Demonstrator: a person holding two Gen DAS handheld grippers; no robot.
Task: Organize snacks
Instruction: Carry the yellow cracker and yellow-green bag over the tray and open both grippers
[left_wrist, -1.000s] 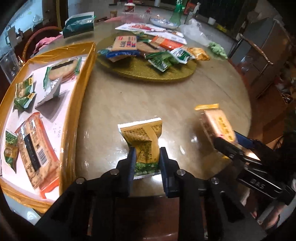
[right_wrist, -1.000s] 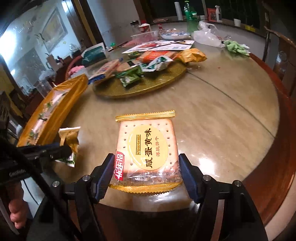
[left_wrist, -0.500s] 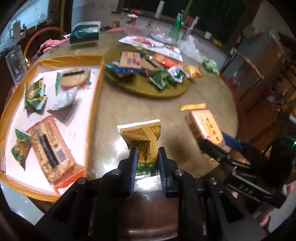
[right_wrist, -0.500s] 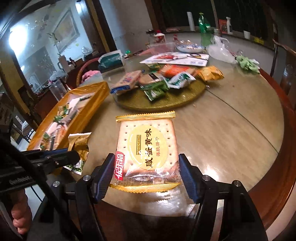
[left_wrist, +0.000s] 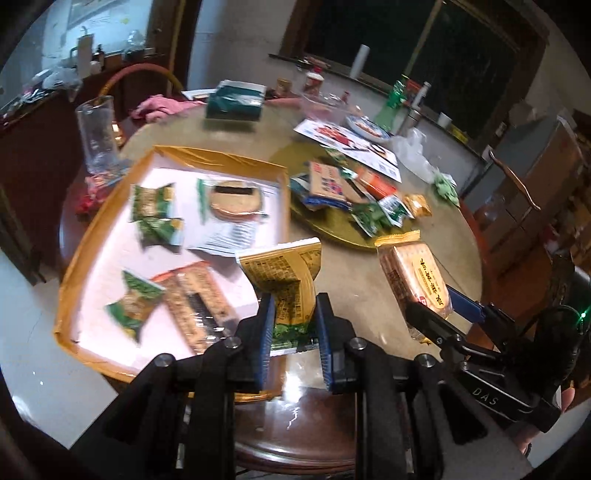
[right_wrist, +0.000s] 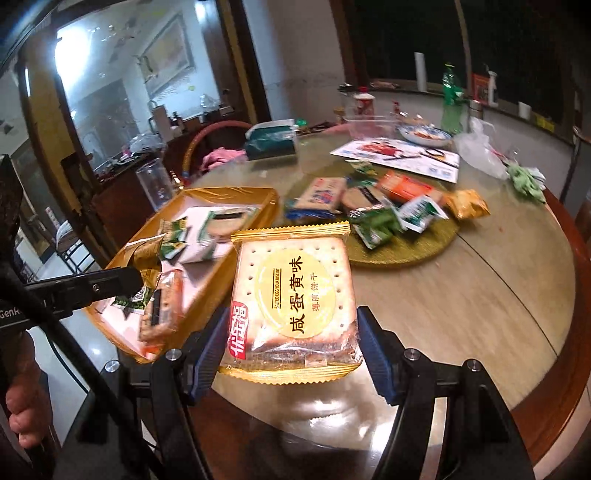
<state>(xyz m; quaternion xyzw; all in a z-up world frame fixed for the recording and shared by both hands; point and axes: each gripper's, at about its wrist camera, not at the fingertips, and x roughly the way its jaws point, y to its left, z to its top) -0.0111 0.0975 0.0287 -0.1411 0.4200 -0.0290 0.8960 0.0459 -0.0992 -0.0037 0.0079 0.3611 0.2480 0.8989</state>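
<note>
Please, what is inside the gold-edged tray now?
Inside the gold-edged tray lie small green packets, a round cracker pack, a white sachet and a long orange biscuit pack. The left gripper hides the tray's near corner.

Two black two-finger tools with blue pads: the left tool (left_wrist: 293, 334) and the right tool (right_wrist: 291, 354), each holding one packet. One small yellow-and-green snack packet (left_wrist: 286, 275) sits in the left; one clear square cracker pack with gold edges (right_wrist: 293, 299) in the right. One gold-rimmed white tray (left_wrist: 258, 168) holds three small green packets (left_wrist: 151, 201). One round gold mat (right_wrist: 402, 254). One tall clear glass (left_wrist: 98, 134). One green plastic bottle (right_wrist: 451, 99).
</note>
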